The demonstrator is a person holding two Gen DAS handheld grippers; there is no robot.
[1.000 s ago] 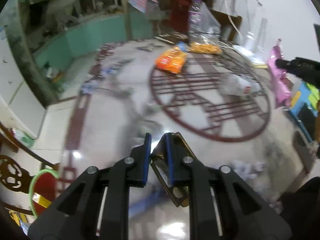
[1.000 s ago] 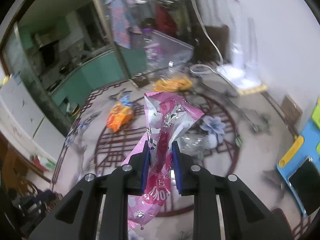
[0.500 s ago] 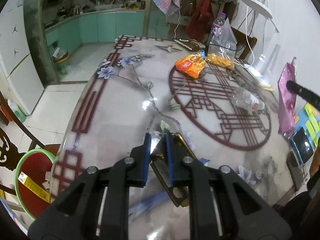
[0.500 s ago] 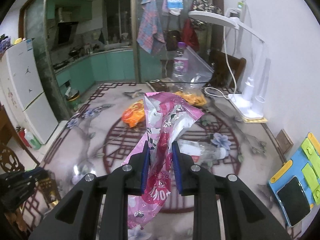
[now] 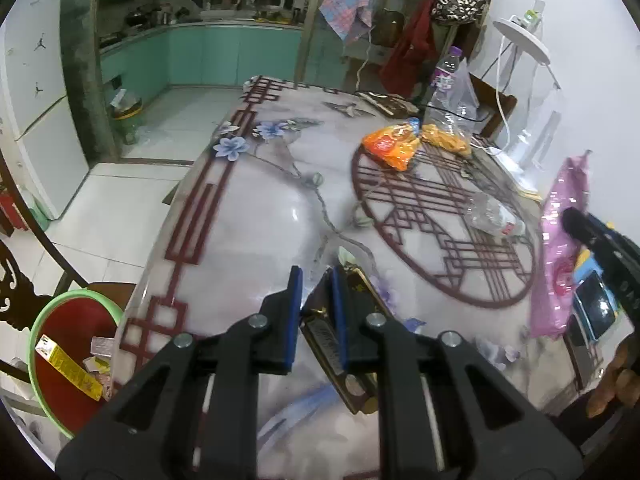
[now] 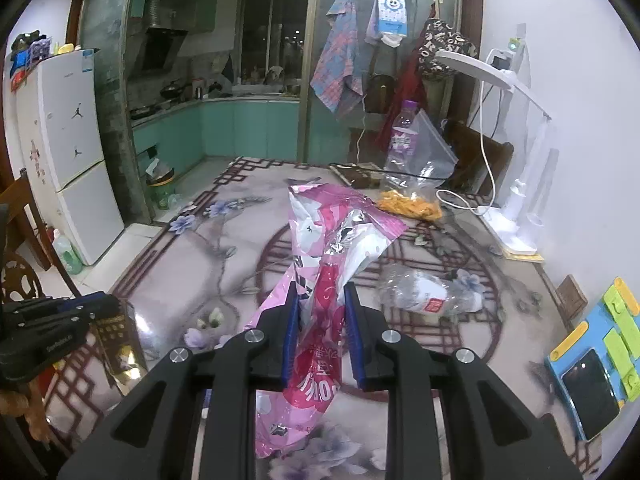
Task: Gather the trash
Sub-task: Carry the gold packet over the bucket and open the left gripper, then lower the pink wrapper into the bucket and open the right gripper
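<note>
My left gripper point(image 5: 315, 284) is shut on a flat dark-and-gold box point(image 5: 340, 340) and holds it above the patterned table point(image 5: 260, 216). My right gripper point(image 6: 319, 300) is shut on a crumpled pink foil bag point(image 6: 328, 264), also held above the table; that bag shows at the right in the left wrist view point(image 5: 560, 248). On the table lie an orange snack bag point(image 5: 390, 146), a crushed clear bottle point(image 6: 424, 294) and a clear bag of yellow snacks point(image 6: 412, 206). A green-rimmed red bin point(image 5: 68, 352) with wrappers inside stands on the floor to the table's left.
A white desk lamp point(image 6: 516, 208) with its cord stands at the table's far right. An upright water bottle point(image 6: 400, 140) is at the back edge. A blue tray with a phone point(image 6: 592, 368) lies at the right. A carved wooden chair point(image 5: 16, 280) is at the left.
Both grippers have lifted and steadied, and more of the room shows. The red bin has come further into the left wrist view. Both still hold their items.
</note>
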